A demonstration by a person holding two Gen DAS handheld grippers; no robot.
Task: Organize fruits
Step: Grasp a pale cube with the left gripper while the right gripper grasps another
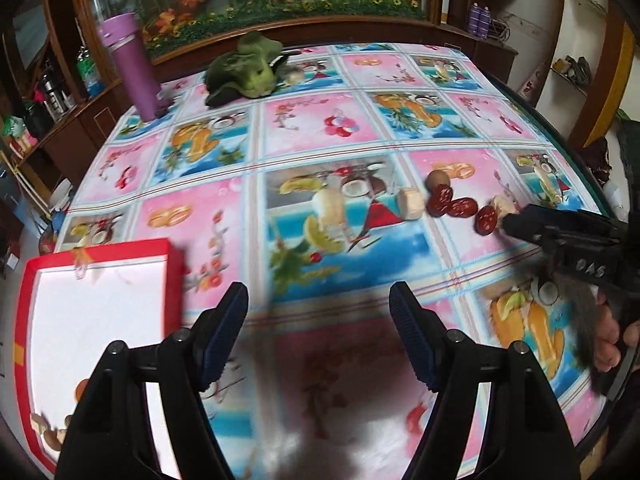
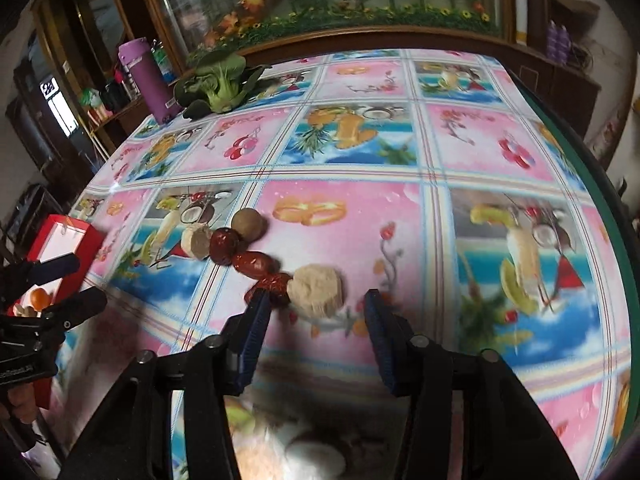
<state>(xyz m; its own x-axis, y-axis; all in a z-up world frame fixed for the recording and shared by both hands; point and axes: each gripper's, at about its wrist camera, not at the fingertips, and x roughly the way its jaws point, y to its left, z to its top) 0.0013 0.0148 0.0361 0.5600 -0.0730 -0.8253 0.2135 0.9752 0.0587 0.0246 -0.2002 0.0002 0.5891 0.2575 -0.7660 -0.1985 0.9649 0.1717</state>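
The table [image 2: 460,152] carries everything under a glossy cloth printed with fruit pictures, so the real pieces have to be told apart from the printed ones by their shadows and bulk. At its left near corner sits the red box [image 1: 100,246], white inside and lidless, seemingly the collecting place: a few small pieces already lie at its near end. A purple flask [image 1: 132,64] and a leafy green vegetable [image 1: 244,68] stand at the far edge, well apart from the work and probably no part of it.

The loose fruits lie in a short row right of centre, touching one another: a brown round fruit [image 2: 249,224], a pale slice [image 2: 197,242], red dates [image 2: 256,264], and nearest, a pale chunk [image 2: 318,292].

The left hand-held gripper [image 1: 319,340] hangs beside the box with its jaws wide apart and nothing between them, likely waiting its turn. The right hand-held gripper [image 2: 316,332] points down at the near end of the row, jaws apart and not pressing anything; its left finger [image 2: 256,320] overlaps the last date, the pale chunk just ahead, which looks like the next pick.
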